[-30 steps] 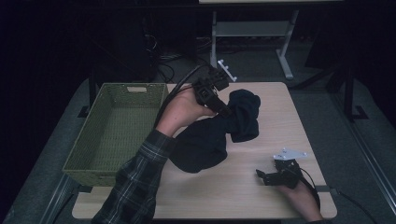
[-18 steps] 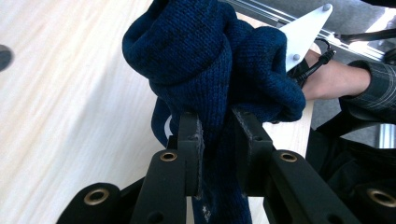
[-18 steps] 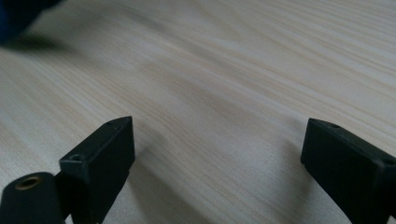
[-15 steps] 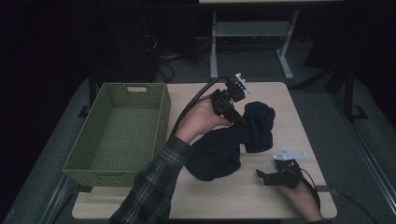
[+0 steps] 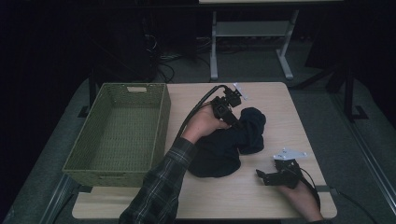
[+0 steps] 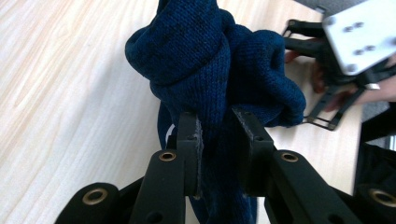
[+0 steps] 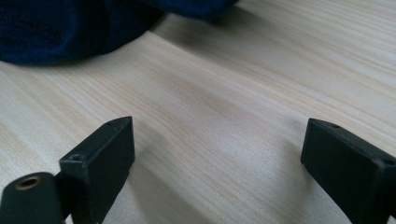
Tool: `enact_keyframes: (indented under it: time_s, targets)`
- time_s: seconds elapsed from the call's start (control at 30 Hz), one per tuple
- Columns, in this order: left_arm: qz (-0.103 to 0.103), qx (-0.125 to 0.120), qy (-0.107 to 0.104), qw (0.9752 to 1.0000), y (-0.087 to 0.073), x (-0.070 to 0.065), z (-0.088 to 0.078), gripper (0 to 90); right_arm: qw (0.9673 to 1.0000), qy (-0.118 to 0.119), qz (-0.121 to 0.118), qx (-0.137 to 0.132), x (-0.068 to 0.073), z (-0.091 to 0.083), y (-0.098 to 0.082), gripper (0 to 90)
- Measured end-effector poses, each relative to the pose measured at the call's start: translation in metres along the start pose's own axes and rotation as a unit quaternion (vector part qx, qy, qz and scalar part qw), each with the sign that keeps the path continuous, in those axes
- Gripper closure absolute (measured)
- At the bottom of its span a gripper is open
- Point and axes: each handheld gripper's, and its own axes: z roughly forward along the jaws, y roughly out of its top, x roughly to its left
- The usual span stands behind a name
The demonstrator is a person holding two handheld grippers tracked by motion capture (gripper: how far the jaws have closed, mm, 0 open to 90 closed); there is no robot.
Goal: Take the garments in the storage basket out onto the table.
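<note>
Fingers of the person's right hand (image 5: pixel 303 198) wrap the right tool (image 5: pixel 267 176) at the lower right of the high view, low over the pale wooden surface (image 5: pixel 275 102). In the right gripper view its two black jaws stand wide apart with only bare wood between them, so it holds nothing; a dark blue edge of cloth lies beyond them at the top left of that frame. A little farther up in the high view, near the middle of the frame, lies the dark blue knitted garment (image 5: pixel 219 151), bunched in a heap on the surface, with one thicker fold reaching toward the right. The left tool (image 5: pixel 236 122) comes down on the upper part of this heap, carried by the left hand (image 5: pixel 203 123) on an arm in a plaid sleeve (image 5: pixel 159 191) that enters from the bottom edge. In the left gripper view the jaws are closed most of the way and pinch a fold of the garment (image 6: pixel 219 70) between their pads; the knit rises in a lump above them, and the right tool shows at the upper right, just beside the cloth. At the left of the high view, beside the garment but apart from it, stands a green woven basket (image 5: pixel 161 121). Behind the surface, at the top of the frame, a white metal frame (image 5: pixel 252 32) stands on the dark floor.
</note>
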Motion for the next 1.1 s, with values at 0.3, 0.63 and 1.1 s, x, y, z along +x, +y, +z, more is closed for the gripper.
enact_keyframes:
  time_s: [0.3, 0.63, 1.1]
  targets:
    - [-0.009, 0.006, 0.037, 0.9993, -0.01, 0.016, 0.011, 72.2, 1.0, 0.0, 0.001, 0.002, 0.0, 0.0, 0.0, 9.4]
    - [-0.039, 0.002, 0.05, 0.998, -0.025, 0.038, 0.022, 70.4, 1.0, 0.0, 0.001, 0.0, 0.0, 0.0, 0.0, 9.4]
    - [-0.082, 0.034, 0.085, 0.9924, -0.045, 0.064, 0.042, 66.3, 1.0, -0.001, -0.002, -0.002, 0.0, 0.001, 0.0, 9.4]
